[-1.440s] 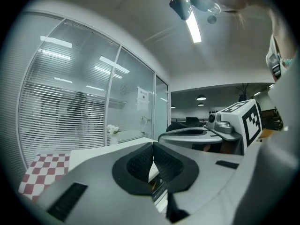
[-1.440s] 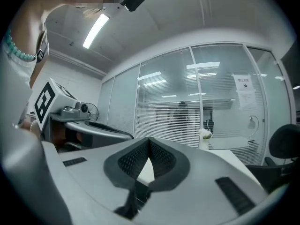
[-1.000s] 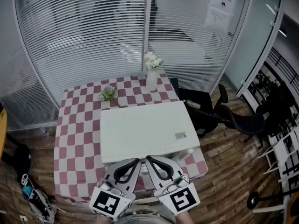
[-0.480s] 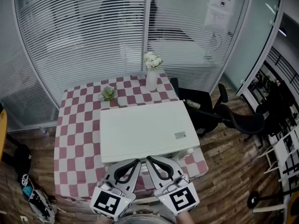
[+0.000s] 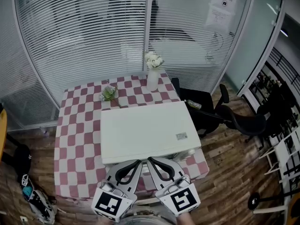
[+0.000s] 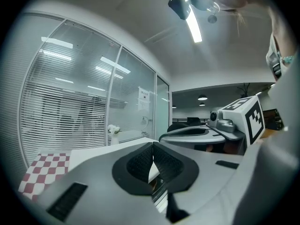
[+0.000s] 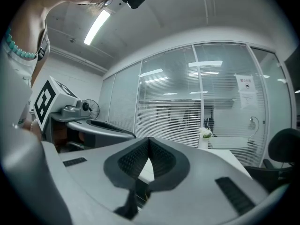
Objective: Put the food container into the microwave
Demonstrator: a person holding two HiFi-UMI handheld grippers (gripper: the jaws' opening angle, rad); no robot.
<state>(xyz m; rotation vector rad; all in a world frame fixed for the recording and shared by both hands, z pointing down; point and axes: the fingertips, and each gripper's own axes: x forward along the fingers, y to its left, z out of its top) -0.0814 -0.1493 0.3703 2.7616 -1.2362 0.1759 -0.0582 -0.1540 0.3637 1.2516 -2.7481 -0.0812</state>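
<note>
The white microwave (image 5: 147, 131) stands on a table with a red-and-white checked cloth (image 5: 75, 144); from above only its flat top shows, and its door is hidden. No food container appears in any view. My left gripper (image 5: 139, 162) and right gripper (image 5: 149, 160) hang side by side just in front of the microwave's near edge. Both are shut, with nothing between the fingers. In the left gripper view the ribbed pads (image 6: 140, 162) meet, with the microwave's top (image 6: 93, 153) beyond them. The right gripper view shows its pads (image 7: 160, 159) pressed together too.
A white vase of flowers (image 5: 152, 74) and a small green plant (image 5: 108, 93) sit at the table's far side. Glass walls with blinds (image 5: 84, 36) stand behind. Black office chairs (image 5: 225, 114) are to the right, and a bag (image 5: 33, 193) lies on the wooden floor at the left.
</note>
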